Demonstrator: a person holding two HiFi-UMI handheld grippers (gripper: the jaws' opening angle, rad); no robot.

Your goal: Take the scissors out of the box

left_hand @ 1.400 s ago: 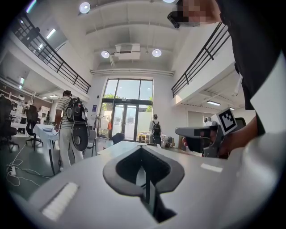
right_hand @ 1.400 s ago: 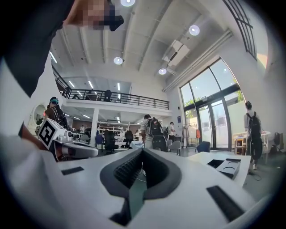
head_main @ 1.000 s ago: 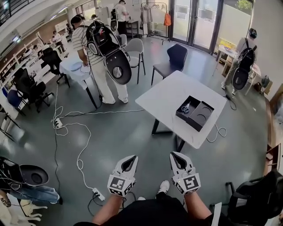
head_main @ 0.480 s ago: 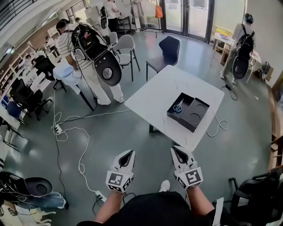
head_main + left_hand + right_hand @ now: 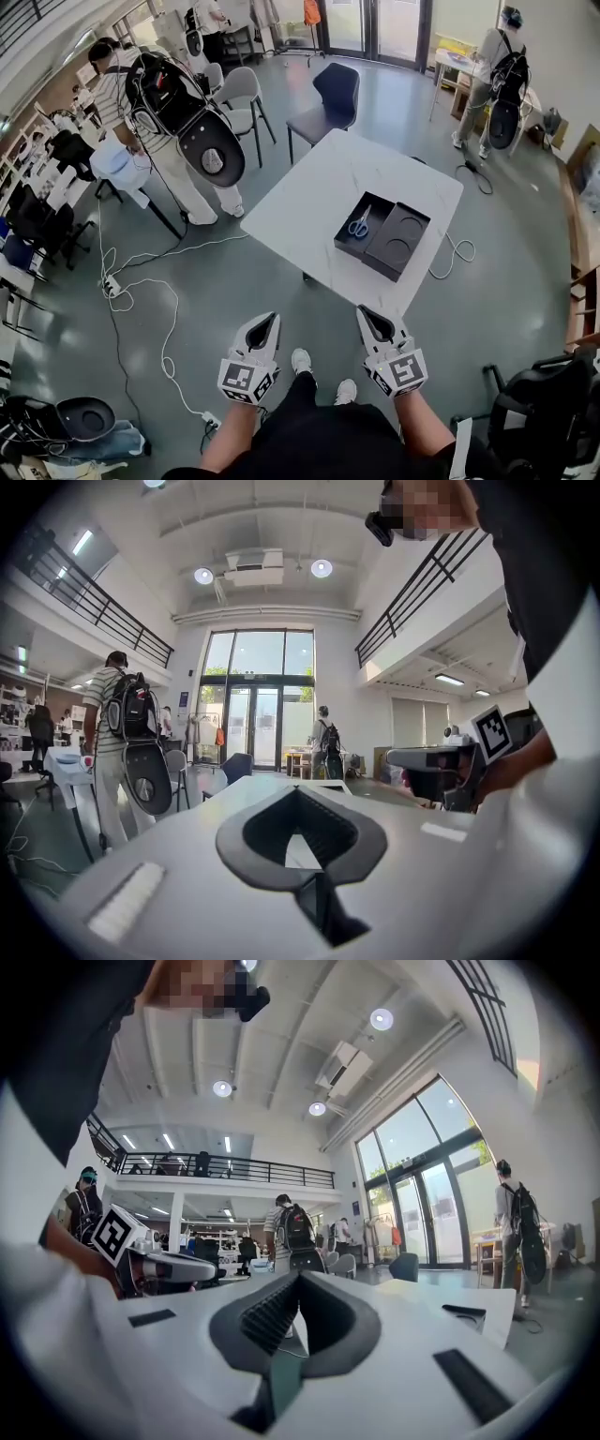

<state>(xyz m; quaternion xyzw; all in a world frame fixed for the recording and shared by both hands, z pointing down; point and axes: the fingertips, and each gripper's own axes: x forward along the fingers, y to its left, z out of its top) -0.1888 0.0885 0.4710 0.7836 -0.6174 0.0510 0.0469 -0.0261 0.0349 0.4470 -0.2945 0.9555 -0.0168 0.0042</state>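
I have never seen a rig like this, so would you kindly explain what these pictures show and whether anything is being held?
There is no robot here: a person holds a two-jaw tool in each hand. The head view comes from a camera on the person's head, looking down at the left gripper and right gripper, held out over the floor. The two gripper views come from cameras riding on each tool, looking along its jaws. Both pairs of jaws are together, with nothing between them. Ahead stands a white table bearing an open black box. Blue-handled scissors lie in its left compartment. Nothing is held.
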